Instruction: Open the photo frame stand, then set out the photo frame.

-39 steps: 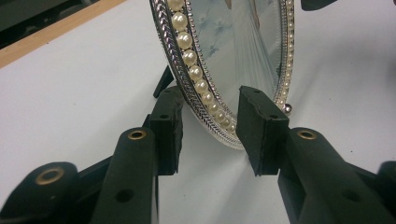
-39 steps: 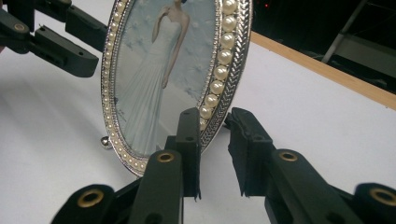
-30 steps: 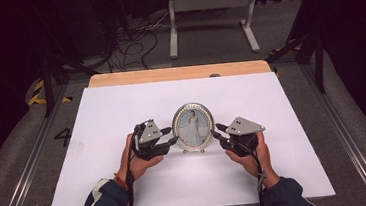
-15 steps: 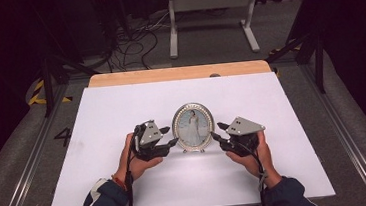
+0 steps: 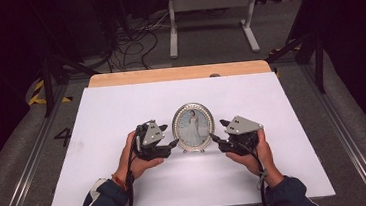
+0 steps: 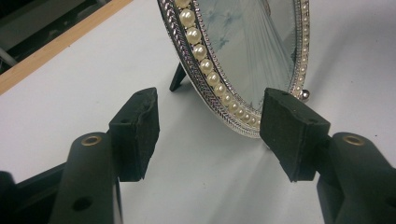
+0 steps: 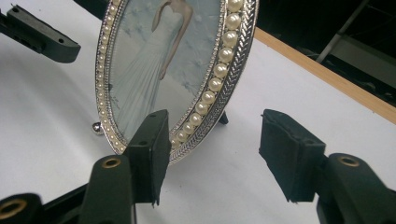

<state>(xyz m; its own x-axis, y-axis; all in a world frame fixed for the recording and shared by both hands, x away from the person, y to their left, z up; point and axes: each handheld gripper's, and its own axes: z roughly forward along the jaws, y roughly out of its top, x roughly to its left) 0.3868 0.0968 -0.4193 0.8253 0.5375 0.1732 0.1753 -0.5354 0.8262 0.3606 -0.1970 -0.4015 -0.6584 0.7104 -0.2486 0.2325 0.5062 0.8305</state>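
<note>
Oval pearl-rimmed frame [image 5: 192, 127] standing upright at desk [image 5: 121, 108] centre, left gripper [image 5: 173, 145] at its 8 o'clock, right gripper [image 5: 214, 138] at its 4 o'clock, both with jaws apart, straddling the frame's lower edges

The oval picture frame [image 5: 193, 127] is shiny silver metal with a braided rim, glossy pearl beads and reflective glass, standing on a smooth matt white table sheet [image 5: 121, 113] over bare wood, between matt, rough-edged black foam jaw pads [image 6: 137, 123].
</note>
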